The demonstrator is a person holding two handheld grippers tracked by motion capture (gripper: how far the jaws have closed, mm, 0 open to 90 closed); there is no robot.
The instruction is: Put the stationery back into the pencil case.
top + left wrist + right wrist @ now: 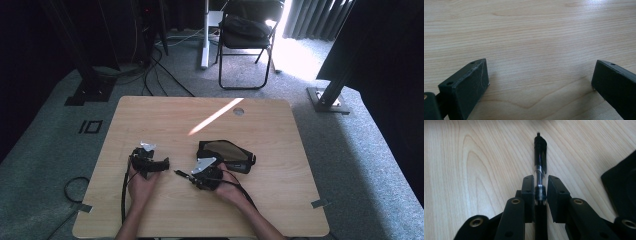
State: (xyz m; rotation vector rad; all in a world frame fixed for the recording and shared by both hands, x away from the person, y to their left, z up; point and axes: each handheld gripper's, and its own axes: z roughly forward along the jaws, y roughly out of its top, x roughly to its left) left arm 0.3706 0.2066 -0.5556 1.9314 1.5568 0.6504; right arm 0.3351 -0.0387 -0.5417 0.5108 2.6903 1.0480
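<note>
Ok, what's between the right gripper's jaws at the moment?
A black pen with a clear barrel lies lengthwise between the right gripper's jaws, which are closed on its lower barrel, clip end sticking out over the wooden table. The jaws and gripper body cover the pen's rear end.

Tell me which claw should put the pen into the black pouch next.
Right. The right claw already grips the pen and sits beside the black pouch; the left claw is open over bare table.

Black clear-barrelled pen [540,165] pinched between jaws, lying level just above the table
</note>
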